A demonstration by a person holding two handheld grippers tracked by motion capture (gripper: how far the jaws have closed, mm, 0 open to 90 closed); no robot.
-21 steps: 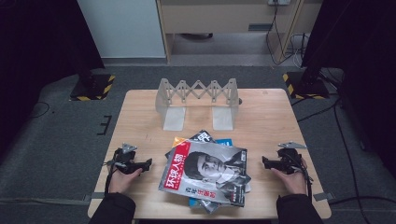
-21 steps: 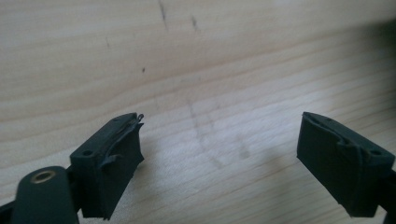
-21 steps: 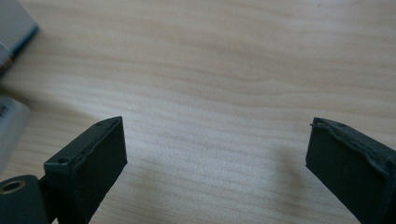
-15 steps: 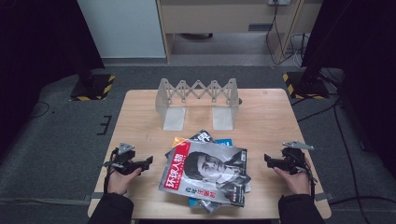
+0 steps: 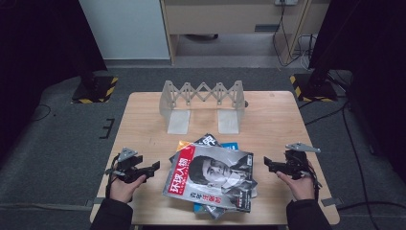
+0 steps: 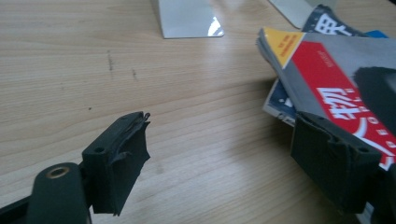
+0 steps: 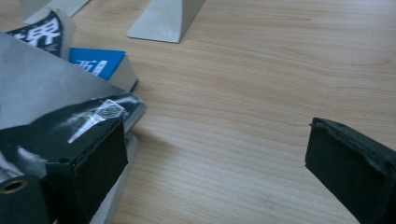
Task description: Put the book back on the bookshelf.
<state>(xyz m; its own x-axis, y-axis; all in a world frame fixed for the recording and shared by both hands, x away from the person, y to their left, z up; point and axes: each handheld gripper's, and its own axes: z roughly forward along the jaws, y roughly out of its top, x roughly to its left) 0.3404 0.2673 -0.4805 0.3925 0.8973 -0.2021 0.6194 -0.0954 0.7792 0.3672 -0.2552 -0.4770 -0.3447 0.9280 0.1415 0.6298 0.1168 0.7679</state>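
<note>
Wooden table (image 5: 143, 120), folding rack (image 5: 203, 98) behind magazine pile (image 5: 210, 179), nothing between.

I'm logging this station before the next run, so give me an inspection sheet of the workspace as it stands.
Surface: light wooden table, faint dark scuff marks seen in the left gripper view.
Job's things: untidy stack of magazines near the front edge; the top one has a red title band and a portrait cover.
Clutter: grey expanding bookend rack upright at the back of the table, nothing in it.
Grippers: left gripper open, beside the stack's left edge; right gripper open, beside its right edge; neither holds anything.
Cables: one trails from each gripper; others on the floor at the right.
Surroundings: grey carpet, black stands with yellow-black striped bases, cabinet behind.
</note>
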